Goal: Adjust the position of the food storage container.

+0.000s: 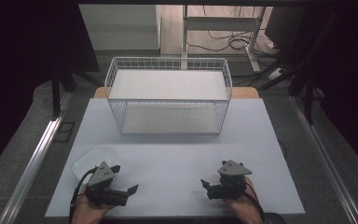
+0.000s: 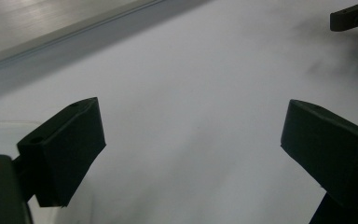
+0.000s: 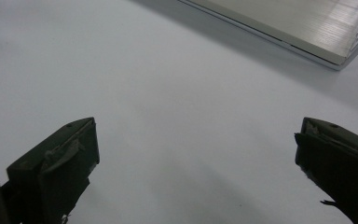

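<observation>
Dish: a white dish (image 1: 89,161) sits at the table's (image 1: 177,154) near left corner, just beside and partly under the left gripper.
Left gripper (image 1: 125,183): held low over the table, jaws spread wide, nothing between them.
Basket: a white wire basket (image 1: 168,95) stands at the far middle, well apart from both grippers.
Right gripper (image 1: 205,187): held low at the near right, jaws spread wide, nothing between them.

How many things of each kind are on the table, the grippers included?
Wire basket: 1
White dish: 1
Grippers: 2, the left gripper and the right gripper, both open and empty
Total: 4
</observation>
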Action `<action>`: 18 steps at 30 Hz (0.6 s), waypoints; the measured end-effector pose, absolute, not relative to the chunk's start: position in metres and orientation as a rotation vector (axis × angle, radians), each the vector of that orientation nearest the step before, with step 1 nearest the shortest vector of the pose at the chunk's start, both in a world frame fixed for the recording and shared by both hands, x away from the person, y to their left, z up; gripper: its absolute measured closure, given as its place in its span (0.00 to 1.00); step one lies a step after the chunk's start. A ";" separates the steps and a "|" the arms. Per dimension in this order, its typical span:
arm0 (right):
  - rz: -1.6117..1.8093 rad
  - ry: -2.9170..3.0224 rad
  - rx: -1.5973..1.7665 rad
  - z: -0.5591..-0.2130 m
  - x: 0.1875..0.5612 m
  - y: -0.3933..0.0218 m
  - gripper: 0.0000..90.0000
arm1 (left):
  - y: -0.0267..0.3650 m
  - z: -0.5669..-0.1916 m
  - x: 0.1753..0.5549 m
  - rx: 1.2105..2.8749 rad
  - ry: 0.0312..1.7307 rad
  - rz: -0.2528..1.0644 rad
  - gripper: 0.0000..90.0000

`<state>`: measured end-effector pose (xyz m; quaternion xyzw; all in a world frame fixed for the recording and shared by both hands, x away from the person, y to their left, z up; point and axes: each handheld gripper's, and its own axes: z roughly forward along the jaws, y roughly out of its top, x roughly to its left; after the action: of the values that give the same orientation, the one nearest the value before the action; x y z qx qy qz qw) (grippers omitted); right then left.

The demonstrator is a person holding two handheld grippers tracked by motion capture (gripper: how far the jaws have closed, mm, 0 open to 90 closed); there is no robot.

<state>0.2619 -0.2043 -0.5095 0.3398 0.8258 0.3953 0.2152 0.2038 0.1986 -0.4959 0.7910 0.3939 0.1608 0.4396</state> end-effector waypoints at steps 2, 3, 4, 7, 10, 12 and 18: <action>1.096 2.288 0.944 -0.509 0.262 -0.205 0.00 | 0.204 -0.493 0.203 1.962 0.994 0.422 0.09; 1.097 2.287 0.945 -0.509 0.262 -0.205 0.00 | 0.207 -0.492 0.203 1.954 1.007 0.431 0.11; 1.098 2.287 0.946 -0.509 0.262 -0.205 0.00 | 0.211 -0.491 0.202 1.945 1.015 0.434 0.14; 1.097 2.287 0.946 -0.508 0.262 -0.205 0.00 | 0.225 -0.487 0.200 1.903 1.028 0.426 0.22; 1.094 2.282 0.950 -0.508 0.262 -0.205 0.00 | 0.241 -0.482 0.197 1.852 1.041 0.439 0.35; 1.089 2.283 0.950 -0.508 0.262 -0.206 0.00 | 0.252 -0.480 0.194 1.831 1.065 0.463 0.38; 1.084 2.280 0.951 -0.507 0.262 -0.206 0.00 | 0.288 -0.481 0.187 1.782 1.182 0.525 0.66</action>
<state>0.2620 -0.2058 -0.5075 0.3438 0.8245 0.3918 0.2200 0.1869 0.2876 -0.4814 0.7215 0.4786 0.2126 0.4530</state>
